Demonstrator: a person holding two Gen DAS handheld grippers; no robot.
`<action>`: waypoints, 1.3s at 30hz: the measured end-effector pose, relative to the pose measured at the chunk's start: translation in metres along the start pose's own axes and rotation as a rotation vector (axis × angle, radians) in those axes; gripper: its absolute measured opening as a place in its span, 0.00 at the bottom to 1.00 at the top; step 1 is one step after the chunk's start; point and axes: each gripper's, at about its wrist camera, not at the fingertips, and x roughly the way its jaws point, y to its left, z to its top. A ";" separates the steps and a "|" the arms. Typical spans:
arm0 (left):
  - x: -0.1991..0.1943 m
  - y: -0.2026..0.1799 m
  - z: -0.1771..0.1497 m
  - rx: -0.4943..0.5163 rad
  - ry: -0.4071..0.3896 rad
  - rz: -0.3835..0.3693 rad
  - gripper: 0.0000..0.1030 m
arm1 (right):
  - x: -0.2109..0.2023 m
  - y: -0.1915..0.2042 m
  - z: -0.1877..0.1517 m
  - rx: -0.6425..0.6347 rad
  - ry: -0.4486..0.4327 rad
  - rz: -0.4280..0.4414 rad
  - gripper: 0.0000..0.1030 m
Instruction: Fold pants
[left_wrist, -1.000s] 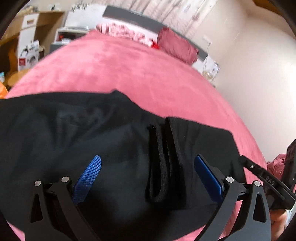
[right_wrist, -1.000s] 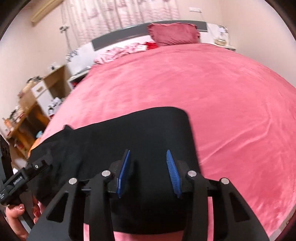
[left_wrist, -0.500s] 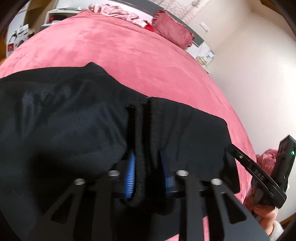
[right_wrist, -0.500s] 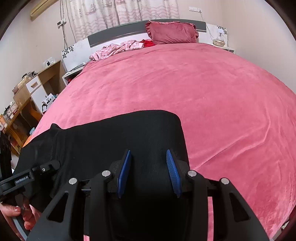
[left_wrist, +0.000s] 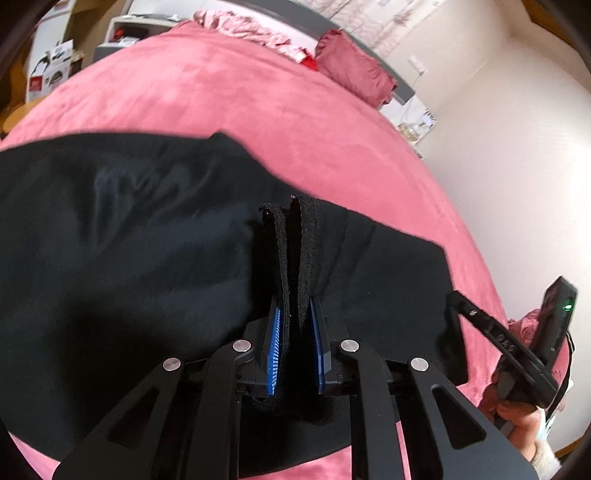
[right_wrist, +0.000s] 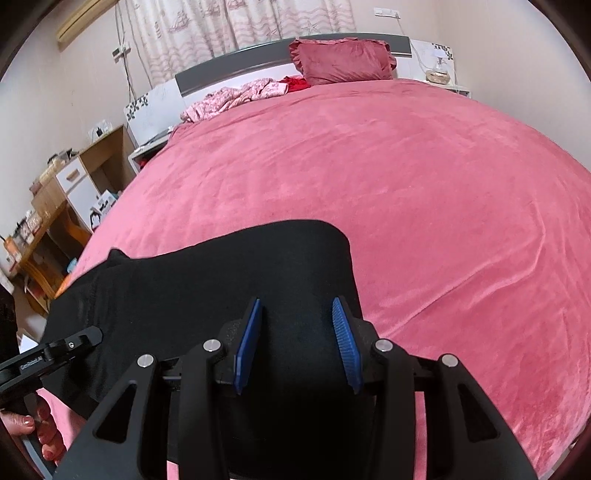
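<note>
Black pants (left_wrist: 129, 251) lie across the near part of a pink bed (left_wrist: 229, 96). My left gripper (left_wrist: 294, 314) is shut on the pants' ribbed waistband (left_wrist: 295, 258), which stands up pinched between the blue pads. In the right wrist view the pants (right_wrist: 207, 288) spread left from under my right gripper (right_wrist: 295, 314), which hovers just over the pants' right end with its jaws partly open and nothing between them. The right gripper also shows at the right edge of the left wrist view (left_wrist: 517, 354).
A dark red pillow (right_wrist: 343, 61) and crumpled pink clothes (right_wrist: 236, 98) lie at the headboard. Wooden shelves and a desk (right_wrist: 55, 206) stand left of the bed. A nightstand with a jar (right_wrist: 439, 75) is at the back right. The bed's near edge is just below the grippers.
My left gripper went from wide open to shut on the waistband, which now stands up a little. The right gripper kept its gap and barely moved.
</note>
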 end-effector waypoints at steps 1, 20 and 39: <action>0.002 0.000 -0.002 0.002 -0.003 0.006 0.14 | 0.002 0.001 -0.002 -0.018 0.002 -0.013 0.39; 0.009 -0.006 0.037 0.017 -0.025 0.090 0.62 | 0.003 -0.018 0.021 0.029 0.007 0.069 0.26; 0.037 -0.018 0.035 0.202 -0.064 0.177 0.38 | 0.049 -0.006 0.029 -0.149 0.011 -0.002 0.19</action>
